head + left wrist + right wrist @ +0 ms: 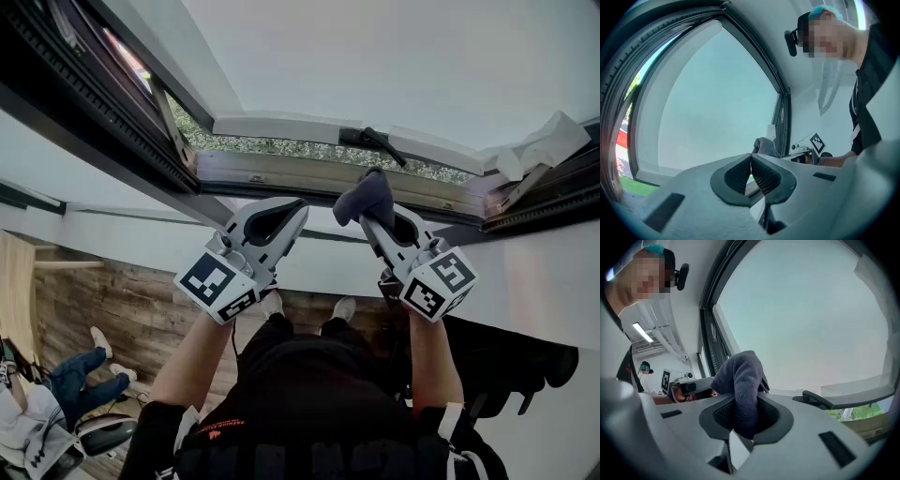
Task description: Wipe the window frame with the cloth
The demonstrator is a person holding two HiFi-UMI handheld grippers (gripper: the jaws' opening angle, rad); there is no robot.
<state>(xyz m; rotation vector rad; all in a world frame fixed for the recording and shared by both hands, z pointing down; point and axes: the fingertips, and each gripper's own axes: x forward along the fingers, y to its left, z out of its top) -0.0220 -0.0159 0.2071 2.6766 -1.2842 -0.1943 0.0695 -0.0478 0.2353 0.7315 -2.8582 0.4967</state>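
Pale wall and glass surround an open window frame (309, 173) above a wooden floor (122, 309). The cloth (367, 199) is dark grey, soft and knitted-looking, bunched into a rounded lump that folds over at its top. It sits at the middle of the frame's long rail, just below the black handle (375, 141); whether it presses on the rail cannot be told. The right gripper (372, 218) has its 2 jaws clamped on the cloth's lower part, and in the right gripper view the fabric fills the space between the ribbed pads and rises above them. Just beside it, toward the frame's left corner, the left gripper (292, 214) is held up with its jaws closed tip to tip and nothing between them. Green foliage (281, 147) shows through the gap along the rail. At the frame's right corner lies a crumpled white sheet (544, 145). Down by the floor's left edge a seated person's legs (75, 380) are in blue trousers.
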